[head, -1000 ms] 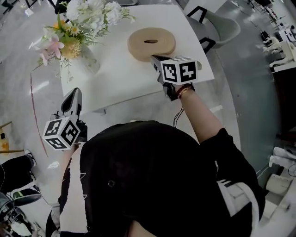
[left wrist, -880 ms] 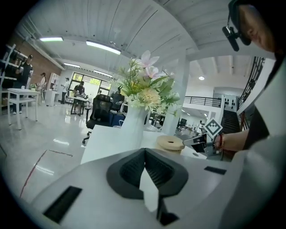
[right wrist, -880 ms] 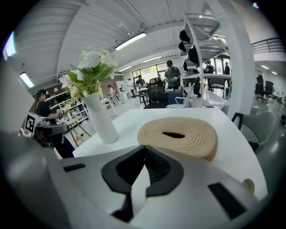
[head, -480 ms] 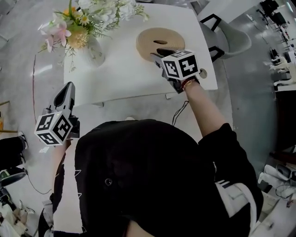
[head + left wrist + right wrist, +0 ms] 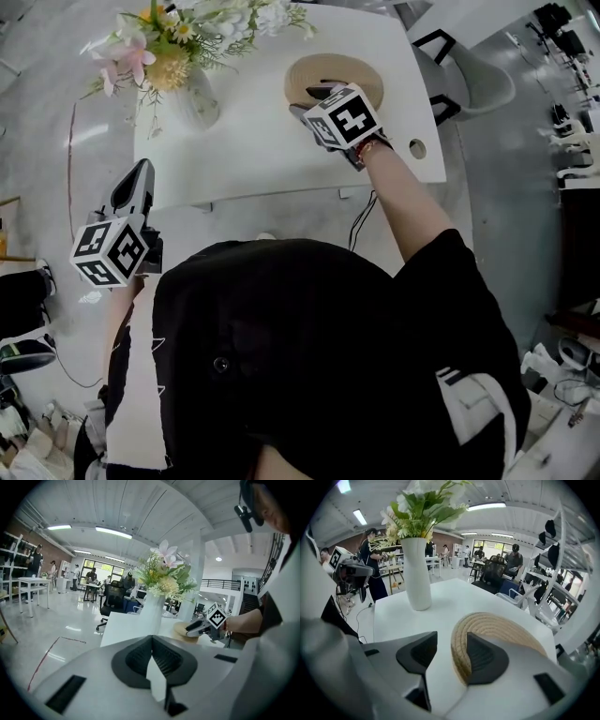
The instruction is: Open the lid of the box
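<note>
- at 1 o'clock on the counter (image 5: pixel 253 141): round woven box (image 5: pixel 314 67); its lid looks light, stiff and rough, best taken at the rim.
- right claw (image 5: pixel 317 97), jaws just opened wide, straddles the near rim without pinching it.
- left claw (image 5: pixel 139 178), closed and empty, at 8 o'clock.

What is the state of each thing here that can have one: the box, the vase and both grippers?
Woven box: closed, resting on the table.
Vase: upright, with flowers in it.
Right gripper: open, jaws have just been opening, the box's near rim between them, not pressed.
Left gripper: shut, empty, off the table.
</note>
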`<action>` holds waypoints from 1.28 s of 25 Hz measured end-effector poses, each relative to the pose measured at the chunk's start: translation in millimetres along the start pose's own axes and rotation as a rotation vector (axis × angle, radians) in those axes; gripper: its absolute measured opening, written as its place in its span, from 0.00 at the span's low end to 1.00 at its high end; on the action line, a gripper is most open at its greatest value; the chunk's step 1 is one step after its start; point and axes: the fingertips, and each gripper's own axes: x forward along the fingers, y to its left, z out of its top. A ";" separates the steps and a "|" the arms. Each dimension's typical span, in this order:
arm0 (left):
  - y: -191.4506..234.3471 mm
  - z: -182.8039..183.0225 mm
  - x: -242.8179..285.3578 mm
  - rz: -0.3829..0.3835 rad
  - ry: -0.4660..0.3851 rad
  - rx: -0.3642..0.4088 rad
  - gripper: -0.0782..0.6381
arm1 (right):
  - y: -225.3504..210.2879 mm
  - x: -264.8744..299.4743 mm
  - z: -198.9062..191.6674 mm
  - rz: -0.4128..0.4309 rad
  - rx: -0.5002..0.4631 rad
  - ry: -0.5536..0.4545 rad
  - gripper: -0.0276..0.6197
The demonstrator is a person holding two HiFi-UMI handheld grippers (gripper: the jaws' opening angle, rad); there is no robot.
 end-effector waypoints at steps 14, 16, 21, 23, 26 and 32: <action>20.7 -1.2 -4.2 0.003 -0.004 -0.022 0.12 | -12.5 17.2 -6.9 -0.123 -0.101 0.106 0.25; 22.7 -1.2 -4.0 0.001 -0.004 -0.023 0.12 | -11.8 18.2 -7.0 -0.126 -0.100 0.114 0.25; 23.8 -1.0 0.8 -0.010 -0.002 -0.023 0.12 | -10.4 25.0 -8.8 -0.122 -0.122 0.149 0.24; 23.6 -1.1 4.0 -0.016 -0.001 -0.022 0.12 | -5.8 26.0 -4.4 -0.118 -0.132 0.143 0.24; 21.5 -1.2 7.7 -0.024 -0.001 -0.021 0.12 | -3.7 27.0 -3.6 -0.139 -0.166 0.146 0.24; 19.1 -3.7 7.9 -0.024 0.003 -0.026 0.12 | -5.2 26.9 -7.7 -0.147 -0.188 0.162 0.24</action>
